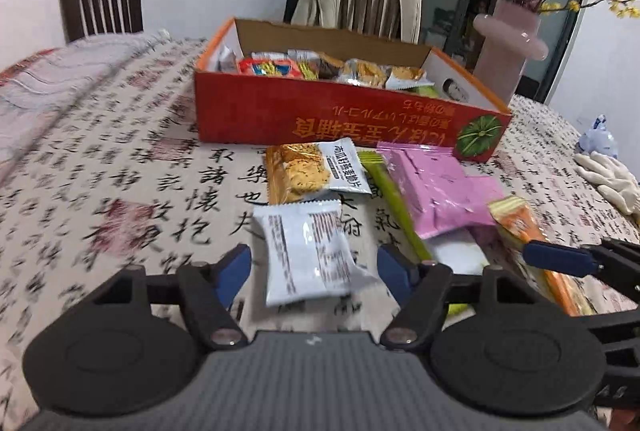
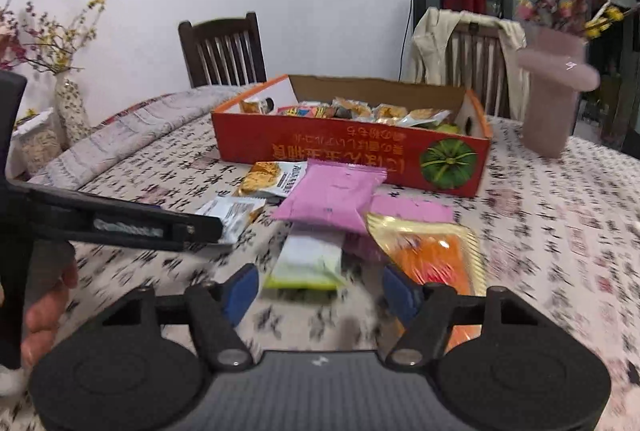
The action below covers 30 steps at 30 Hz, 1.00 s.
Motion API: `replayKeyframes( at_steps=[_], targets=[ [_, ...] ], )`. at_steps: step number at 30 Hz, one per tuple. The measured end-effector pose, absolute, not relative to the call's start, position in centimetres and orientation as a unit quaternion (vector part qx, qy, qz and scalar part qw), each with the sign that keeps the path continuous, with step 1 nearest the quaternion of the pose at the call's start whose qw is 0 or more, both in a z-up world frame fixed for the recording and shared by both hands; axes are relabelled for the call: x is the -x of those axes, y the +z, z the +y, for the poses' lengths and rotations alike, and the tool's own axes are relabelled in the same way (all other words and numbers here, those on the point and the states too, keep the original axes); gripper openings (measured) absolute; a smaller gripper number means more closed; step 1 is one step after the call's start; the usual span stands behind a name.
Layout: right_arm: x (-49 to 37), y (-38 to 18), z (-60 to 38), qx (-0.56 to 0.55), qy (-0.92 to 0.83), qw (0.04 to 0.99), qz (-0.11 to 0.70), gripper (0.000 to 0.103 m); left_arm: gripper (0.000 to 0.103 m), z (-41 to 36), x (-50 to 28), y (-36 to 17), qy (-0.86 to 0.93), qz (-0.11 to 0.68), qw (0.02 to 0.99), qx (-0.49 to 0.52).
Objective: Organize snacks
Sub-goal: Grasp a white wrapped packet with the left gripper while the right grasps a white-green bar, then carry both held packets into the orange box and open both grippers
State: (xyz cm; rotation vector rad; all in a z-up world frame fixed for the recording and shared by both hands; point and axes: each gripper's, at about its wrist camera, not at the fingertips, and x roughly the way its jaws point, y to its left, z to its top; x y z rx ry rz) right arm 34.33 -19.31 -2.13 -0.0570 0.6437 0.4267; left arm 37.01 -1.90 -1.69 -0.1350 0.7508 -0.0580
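Right now the left gripper [image 1: 314,265] stands partly open around a white snack packet [image 1: 310,251], its blue pads apart from the wrapper. The right gripper [image 2: 320,289] is likewise partly open, a white-and-green packet [image 2: 308,261] between its pads, untouched. Beyond lie a biscuit packet [image 1: 316,171], pink packets [image 2: 332,195] and an orange packet [image 2: 434,255], loose on the tablecloth [image 1: 100,171] just before the red box [image 1: 340,119], which already holds snacks. The slick wrappers may slide from a shallow pinch, and the two grippers, working close together, may collide.
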Motion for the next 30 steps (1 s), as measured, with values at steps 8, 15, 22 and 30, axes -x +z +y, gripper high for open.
replayKeyframes(
  at_steps=[8,15,22,30],
  targets=[
    [-38.7,-4.1,-16.8,0.024,0.215,0.918,0.332,0.048,0.041,-1.5,-38.6,-2.7,-0.051,0.365,0.928,0.062],
    [-38.1,-4.3,-16.3,0.049,0.217,0.917,0.33,0.04,0.04,-1.4,-35.4,-0.7,-0.054,0.337,0.937,0.068],
    [-32.3,-4.1,-18.8,0.02,0.216,0.915,0.341,0.04,0.041,-1.2,-27.9,1.0,-0.051,0.308,0.946,0.082],
    [-22.8,-2.7,-22.0,0.006,0.215,0.922,0.322,0.04,0.041,-1.5,-19.6,0.4,-0.03,0.319,0.942,0.098]
  ],
)
